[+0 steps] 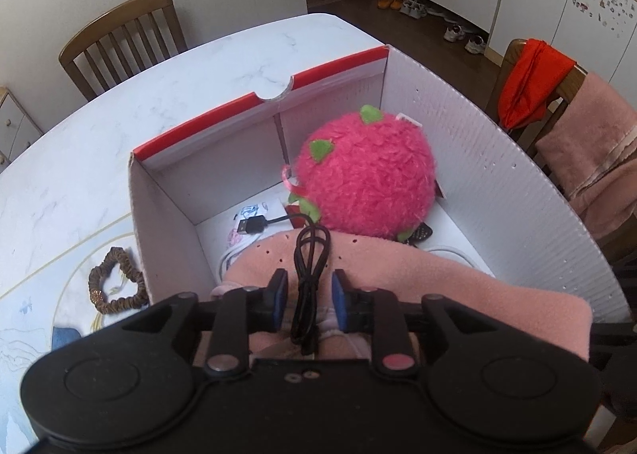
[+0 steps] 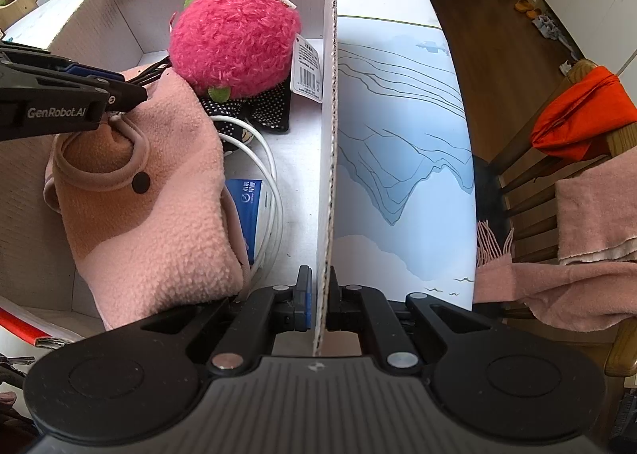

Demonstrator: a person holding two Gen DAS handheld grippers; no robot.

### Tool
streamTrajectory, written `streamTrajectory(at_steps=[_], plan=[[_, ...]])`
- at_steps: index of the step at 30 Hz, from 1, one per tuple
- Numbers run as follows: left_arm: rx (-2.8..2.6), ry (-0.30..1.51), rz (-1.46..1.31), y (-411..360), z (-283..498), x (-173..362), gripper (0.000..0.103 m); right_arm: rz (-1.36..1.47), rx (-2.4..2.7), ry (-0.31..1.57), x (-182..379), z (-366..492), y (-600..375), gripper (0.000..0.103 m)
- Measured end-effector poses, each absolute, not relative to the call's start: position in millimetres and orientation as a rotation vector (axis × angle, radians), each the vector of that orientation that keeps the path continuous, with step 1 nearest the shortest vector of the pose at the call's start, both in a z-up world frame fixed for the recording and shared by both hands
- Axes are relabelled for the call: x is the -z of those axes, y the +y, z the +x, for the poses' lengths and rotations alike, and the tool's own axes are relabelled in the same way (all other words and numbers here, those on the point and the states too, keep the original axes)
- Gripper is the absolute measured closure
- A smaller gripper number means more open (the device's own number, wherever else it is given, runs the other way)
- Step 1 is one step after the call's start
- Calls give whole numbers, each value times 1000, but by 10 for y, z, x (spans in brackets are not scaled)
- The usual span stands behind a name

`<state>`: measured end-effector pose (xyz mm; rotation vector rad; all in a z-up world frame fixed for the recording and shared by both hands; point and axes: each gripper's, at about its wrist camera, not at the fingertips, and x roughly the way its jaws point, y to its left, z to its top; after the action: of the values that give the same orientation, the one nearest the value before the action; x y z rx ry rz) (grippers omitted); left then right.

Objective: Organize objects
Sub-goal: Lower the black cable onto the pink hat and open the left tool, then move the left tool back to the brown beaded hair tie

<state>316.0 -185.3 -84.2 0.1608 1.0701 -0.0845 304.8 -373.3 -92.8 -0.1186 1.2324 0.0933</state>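
Note:
A white cardboard box (image 1: 458, 159) with a red rim stands on the table. In it lie a fluffy pink plush fruit (image 1: 370, 179) with green leaves and a pink fleece piece (image 1: 398, 295). A black USB cable (image 1: 312, 251) is draped over the fleece. It runs between the blue pads of my left gripper (image 1: 309, 287), which stand apart from it, so that gripper is open. In the right wrist view, my right gripper (image 2: 318, 295) is shut on the box's right wall (image 2: 328, 135). The left gripper (image 2: 131, 90) reaches in over the fleece (image 2: 159, 215) beside the plush fruit (image 2: 235, 40).
A brown scrunchie (image 1: 115, 283) lies on the table left of the box. The box also holds a white cable (image 2: 272, 183), a blue packet (image 2: 249, 207) and a black dotted cloth (image 2: 270, 108). Wooden chairs (image 1: 119, 40) stand around; one carries a red cloth (image 2: 577, 115) and a pink towel (image 2: 589, 215).

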Motion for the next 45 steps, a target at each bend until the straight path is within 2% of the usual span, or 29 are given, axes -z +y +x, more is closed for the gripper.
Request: streamTrajectory(at_steps=[3,7,13,18,23,27,29,32,45], plan=[[100,1056,139,-1835,3119,797,68,-118,-94,1232,925,3046,-3741,98],[107,1032,111,-1809,3056,729,50,-112,-97,1233,929,3051,-3744,98],[119,980,69,-1759,2942,549,38,-109,-97,1229,918,3046,-3757,98],[115,945,23,-1660,2870,411,34,-110,-98,1225,892,3043,-3763,98],[95,898,-12,-1509,2779,250,20,-111,-98,1225,891,3042,-3764,98],[83,855,-32,-1359,2702,129,17,-111,-99,1226,893,3041,-3763,98],[81,829,-55,-1266,2659,70,9,-111,-97,1226,894,3042,-3761,98],[57,790,-84,-1113,2608,-3,2,-111,-95,1226,888,3039,-3768,98],[-164,798,-86,-333,2723,162,1,-108,-88,1232,875,3040,-3755,98]])
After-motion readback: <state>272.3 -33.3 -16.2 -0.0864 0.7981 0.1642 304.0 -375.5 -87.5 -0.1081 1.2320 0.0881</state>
